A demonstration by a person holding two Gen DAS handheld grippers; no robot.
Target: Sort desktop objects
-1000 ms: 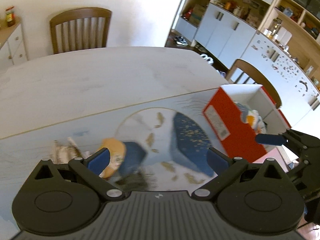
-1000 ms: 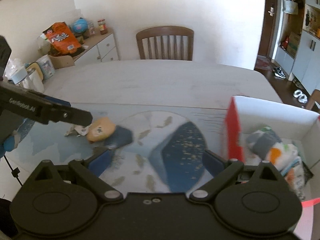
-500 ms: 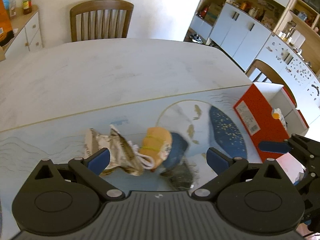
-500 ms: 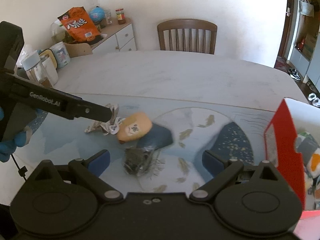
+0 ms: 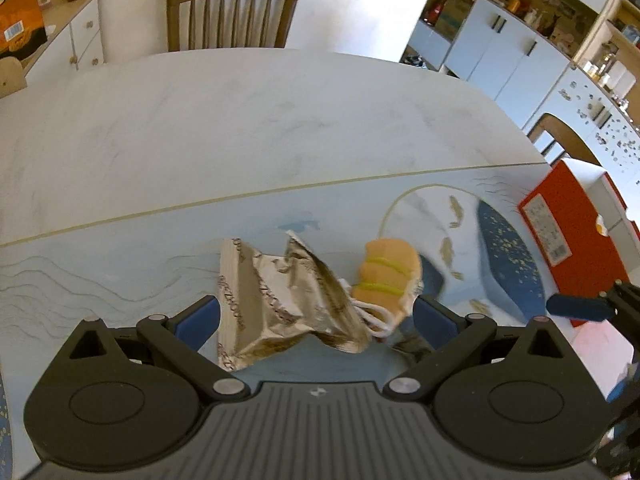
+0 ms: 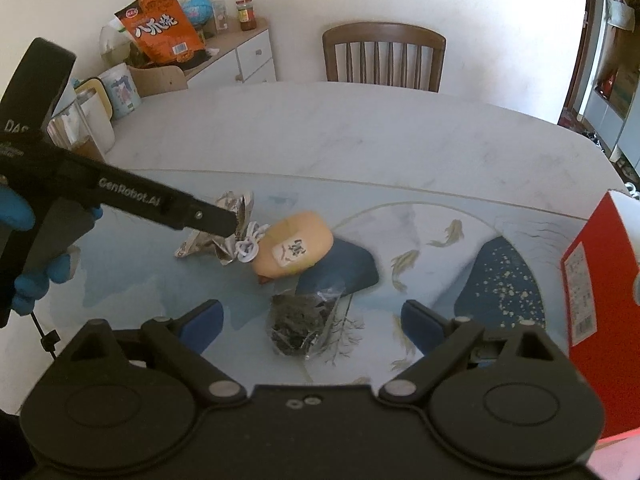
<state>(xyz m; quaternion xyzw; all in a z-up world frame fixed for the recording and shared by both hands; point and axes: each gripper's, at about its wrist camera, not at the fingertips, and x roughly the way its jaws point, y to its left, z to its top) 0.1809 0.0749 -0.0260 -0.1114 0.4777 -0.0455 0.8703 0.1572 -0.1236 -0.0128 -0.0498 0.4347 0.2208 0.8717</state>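
A crumpled silver foil wrapper (image 5: pixel 276 300) lies on the blue fish-print mat (image 5: pixel 120 272), right between the open fingers of my left gripper (image 5: pixel 316 315). Just right of it sits an orange pouch (image 5: pixel 386 276) with a white cord (image 5: pixel 374 320). In the right wrist view the pouch (image 6: pixel 296 244) lies ahead, with the wrapper (image 6: pixel 236 206) to its left, partly behind the left gripper's finger (image 6: pixel 180 208). A clear packet of dark bits (image 6: pixel 304 320) rests between the open fingers of my right gripper (image 6: pixel 312 319). Neither gripper holds anything.
A red-and-white box (image 6: pixel 592 280) with items inside stands at the mat's right edge. A blue-gloved hand (image 6: pixel 24 216) holds the left gripper. Beyond the mat are the pale tabletop (image 5: pixel 240 120), a wooden chair (image 6: pixel 384 56) and a sideboard (image 6: pixel 240 52) with snack bags and jars.
Both grippers have swung left, away from the red box. The left one now frames the foil wrapper; the right one now frames the dark packet. Both stayed open.
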